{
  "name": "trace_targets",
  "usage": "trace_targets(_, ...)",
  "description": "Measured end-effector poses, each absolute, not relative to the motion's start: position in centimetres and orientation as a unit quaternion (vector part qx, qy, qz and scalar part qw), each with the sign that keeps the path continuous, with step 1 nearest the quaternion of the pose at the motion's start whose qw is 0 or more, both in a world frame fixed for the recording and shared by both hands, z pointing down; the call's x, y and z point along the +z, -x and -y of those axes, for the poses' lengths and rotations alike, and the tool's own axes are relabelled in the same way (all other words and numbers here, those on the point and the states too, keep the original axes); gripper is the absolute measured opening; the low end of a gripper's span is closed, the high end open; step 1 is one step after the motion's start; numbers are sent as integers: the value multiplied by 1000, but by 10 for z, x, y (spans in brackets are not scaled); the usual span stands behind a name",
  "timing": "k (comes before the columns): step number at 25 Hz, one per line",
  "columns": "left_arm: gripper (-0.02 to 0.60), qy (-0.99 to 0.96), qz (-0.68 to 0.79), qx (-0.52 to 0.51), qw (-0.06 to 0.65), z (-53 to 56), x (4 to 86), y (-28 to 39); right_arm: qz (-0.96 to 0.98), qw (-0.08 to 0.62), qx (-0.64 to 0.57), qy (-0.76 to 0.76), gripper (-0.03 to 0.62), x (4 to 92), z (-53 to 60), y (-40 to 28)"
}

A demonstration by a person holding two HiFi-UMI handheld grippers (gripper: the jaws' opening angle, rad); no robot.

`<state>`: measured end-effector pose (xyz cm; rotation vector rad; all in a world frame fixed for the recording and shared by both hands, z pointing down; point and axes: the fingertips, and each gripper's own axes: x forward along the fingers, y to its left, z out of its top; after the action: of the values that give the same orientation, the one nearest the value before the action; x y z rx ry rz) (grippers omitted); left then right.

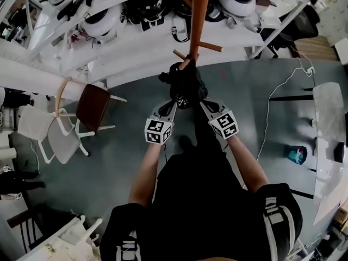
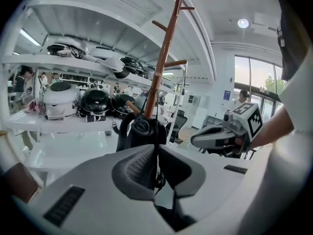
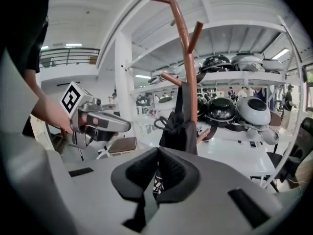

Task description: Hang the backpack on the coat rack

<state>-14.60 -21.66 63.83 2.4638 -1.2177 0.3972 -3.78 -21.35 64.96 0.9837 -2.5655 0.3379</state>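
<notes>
The black backpack [image 1: 185, 80] hangs against the brown wooden coat rack [image 1: 199, 15], close under a low peg. In the left gripper view the backpack [image 2: 139, 131] is just past my left gripper [image 2: 157, 153], whose pads are closed with a thin dark strap running between them. My right gripper [image 3: 157, 155] has its pads pressed together with nothing clearly between them; the backpack [image 3: 178, 126] hangs right behind them. From the head view, both grippers, left [image 1: 175, 103] and right [image 1: 202, 103], point at the backpack's lower part from either side.
White shelves [image 1: 136, 42] with round black and white helmets stand behind the rack. A brown chair [image 1: 92, 106] and white chairs [image 1: 60, 140] are at the left. A white cable [image 1: 272, 107], a teal object [image 1: 297, 154] and a table [image 1: 329, 140] are at the right.
</notes>
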Motion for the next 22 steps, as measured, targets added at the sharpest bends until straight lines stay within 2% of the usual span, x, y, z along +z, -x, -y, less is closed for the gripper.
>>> trace_targets(5, 28, -869, 437, 144, 181, 185, 629, 159, 914, 158, 108, -358, 15, 622, 195, 32)
trace_targets(17, 25, -879, 420, 156, 162, 163, 629, 164, 918, 176, 62, -350, 15, 613, 167, 46)
trace_targets(22, 23, -884, 412, 149, 164, 164, 626, 161, 911, 167, 100, -363, 15, 621, 170, 46)
